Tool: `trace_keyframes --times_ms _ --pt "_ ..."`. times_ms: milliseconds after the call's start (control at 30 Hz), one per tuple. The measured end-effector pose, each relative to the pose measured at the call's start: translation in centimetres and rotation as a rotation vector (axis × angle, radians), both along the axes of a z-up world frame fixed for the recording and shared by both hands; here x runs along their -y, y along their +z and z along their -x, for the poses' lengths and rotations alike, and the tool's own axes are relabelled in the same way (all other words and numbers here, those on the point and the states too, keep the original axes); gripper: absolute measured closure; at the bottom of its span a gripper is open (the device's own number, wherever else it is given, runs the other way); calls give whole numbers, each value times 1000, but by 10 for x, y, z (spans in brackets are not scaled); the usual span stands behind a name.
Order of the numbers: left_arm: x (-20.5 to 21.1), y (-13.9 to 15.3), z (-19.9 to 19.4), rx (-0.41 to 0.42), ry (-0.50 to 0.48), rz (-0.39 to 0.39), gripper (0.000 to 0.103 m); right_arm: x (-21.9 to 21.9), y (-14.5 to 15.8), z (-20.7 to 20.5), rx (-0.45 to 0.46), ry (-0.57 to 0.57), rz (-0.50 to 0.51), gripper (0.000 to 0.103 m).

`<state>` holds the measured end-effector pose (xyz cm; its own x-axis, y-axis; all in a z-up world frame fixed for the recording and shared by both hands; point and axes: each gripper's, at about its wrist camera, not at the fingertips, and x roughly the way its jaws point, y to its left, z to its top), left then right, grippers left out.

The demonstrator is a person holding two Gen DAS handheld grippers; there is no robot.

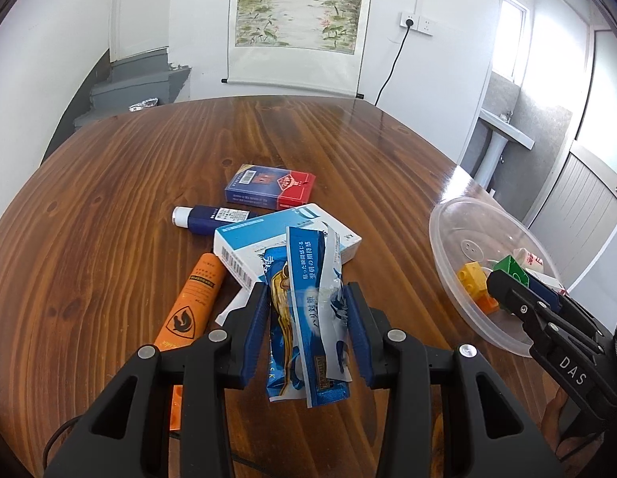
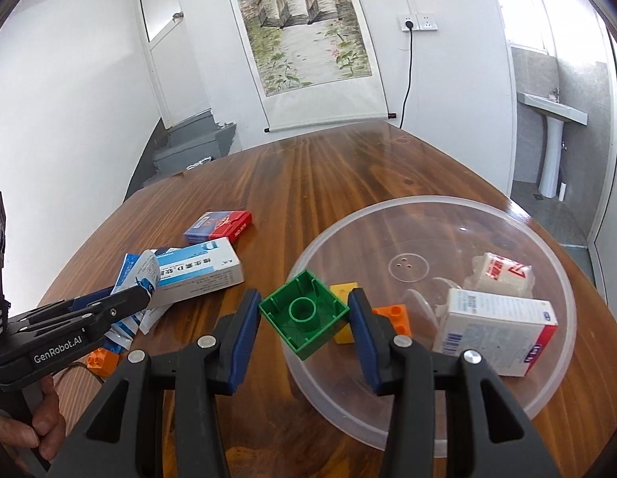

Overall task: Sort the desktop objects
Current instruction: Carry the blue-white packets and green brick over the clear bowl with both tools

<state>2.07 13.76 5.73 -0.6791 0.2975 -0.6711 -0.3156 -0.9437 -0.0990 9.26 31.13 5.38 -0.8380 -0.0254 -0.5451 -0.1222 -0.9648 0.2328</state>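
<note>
My left gripper (image 1: 306, 298) is shut on blue snack wrappers (image 1: 308, 318), held above the wooden table (image 1: 109, 199). It also shows in the right wrist view (image 2: 141, 294). My right gripper (image 2: 304, 310) is shut on a green toy brick (image 2: 304, 312), underside toward the camera, at the left rim of the clear plastic bowl (image 2: 507, 215). The bowl holds a yellow brick (image 2: 342, 290), an orange brick (image 2: 394, 314), a white medicine box (image 2: 495, 330) and a white packet (image 2: 501, 275). The right gripper with the green brick (image 1: 511, 269) shows over the bowl (image 1: 459, 215) in the left wrist view.
On the table lie a blue-and-white medicine box (image 1: 268, 239), a blue-and-red card box (image 1: 270, 185), a dark blue tube (image 1: 208, 217), an orange tube (image 1: 189, 302) and an orange brick (image 2: 101, 360). A scroll painting (image 1: 300, 4) hangs behind the far edge.
</note>
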Motion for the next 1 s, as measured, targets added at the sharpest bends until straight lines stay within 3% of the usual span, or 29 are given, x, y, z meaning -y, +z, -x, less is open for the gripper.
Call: trace_keyframes --times_ms 467,1000 --pt "-48 5 -6 1 -87 30 61 -39 -7 -13 13 -61 43 54" --pt "-95 13 -4 -10 -183 43 61 -54 -3 -22 -22 -147 40 53"
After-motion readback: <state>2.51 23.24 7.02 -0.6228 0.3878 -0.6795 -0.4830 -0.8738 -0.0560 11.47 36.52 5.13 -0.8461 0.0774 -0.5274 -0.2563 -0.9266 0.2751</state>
